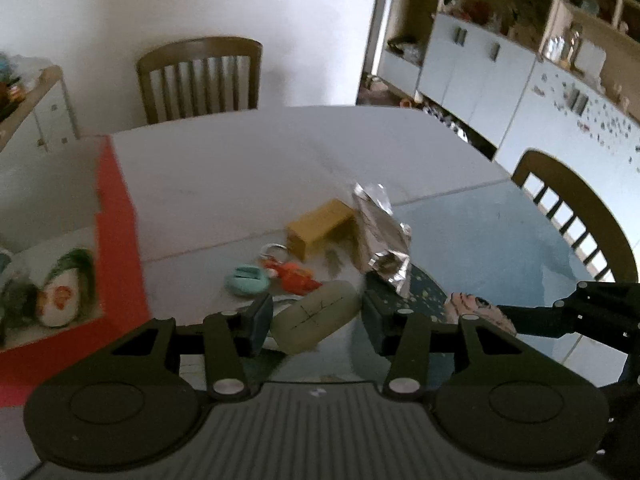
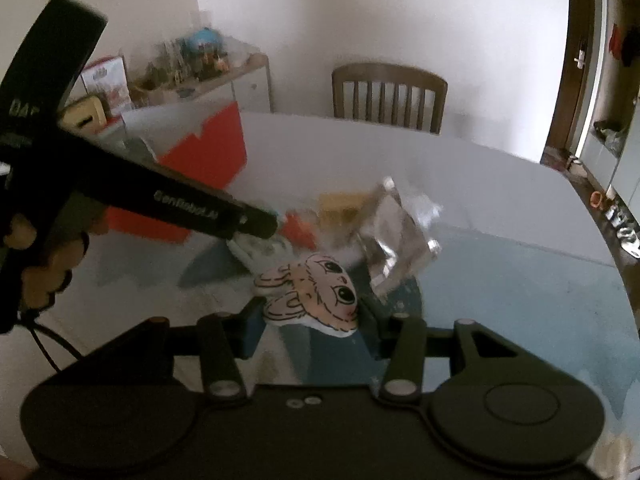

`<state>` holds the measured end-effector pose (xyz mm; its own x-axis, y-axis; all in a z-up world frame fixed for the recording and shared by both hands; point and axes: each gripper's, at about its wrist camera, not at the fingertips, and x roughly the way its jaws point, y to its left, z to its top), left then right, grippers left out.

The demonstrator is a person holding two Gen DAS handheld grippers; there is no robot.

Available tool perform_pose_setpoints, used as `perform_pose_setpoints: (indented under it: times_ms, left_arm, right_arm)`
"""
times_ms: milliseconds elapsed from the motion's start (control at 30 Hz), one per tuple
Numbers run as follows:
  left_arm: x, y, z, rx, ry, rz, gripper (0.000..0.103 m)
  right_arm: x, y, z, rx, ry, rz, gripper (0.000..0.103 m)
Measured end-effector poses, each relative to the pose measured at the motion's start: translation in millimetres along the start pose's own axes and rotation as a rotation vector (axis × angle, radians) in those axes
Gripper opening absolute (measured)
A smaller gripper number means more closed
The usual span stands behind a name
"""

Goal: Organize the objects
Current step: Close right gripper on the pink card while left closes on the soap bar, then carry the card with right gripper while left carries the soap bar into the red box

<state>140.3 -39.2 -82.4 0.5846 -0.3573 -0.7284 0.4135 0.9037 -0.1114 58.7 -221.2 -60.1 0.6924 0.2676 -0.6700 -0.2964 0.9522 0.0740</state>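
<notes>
Your left gripper (image 1: 316, 318) is filling the bottom of its frame, its pads closing on a pale green piece. Your right gripper (image 2: 310, 316) is pinching a flat pink piece. Your left hand (image 2: 38, 264), at the left edge, is gripping the handle.

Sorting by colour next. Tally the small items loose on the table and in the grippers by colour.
Yellow block: 1
Silver foil bag: 1
Teal item: 1
Orange toy: 1
Pale green pouch, left gripper: 1
Pink rabbit-face item, right gripper: 1
Total: 6
</notes>
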Motion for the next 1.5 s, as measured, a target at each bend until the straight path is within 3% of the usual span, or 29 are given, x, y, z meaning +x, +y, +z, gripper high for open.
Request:
perform_pose_setpoints:
  times_ms: [233,733,1100,1500]
  left_arm:
    - [-37.3,38.8,1.1,-0.045,-0.039,0.027,0.048]
    - [-91.8,127.3,7.9,-0.119,-0.098,0.119,0.047]
    - [-87.8,201.2,21.7,-0.174,-0.095,0.207,0.048]
    - [-39.2,242.7,44.4,-0.182,-0.044,0.225,0.048]
  right_arm:
    - [-5.7,29.9,32.9,-0.011,-0.047,0.020,0.047]
    - [12.8,98.4,87.5,-0.070,-0.060,0.052,0.047]
    - [53.9,144.2,131.8,-0.099,-0.070,0.086,0.047]
    - [123.4,183.9,153.1,-0.120,0.031,0.079,0.047]
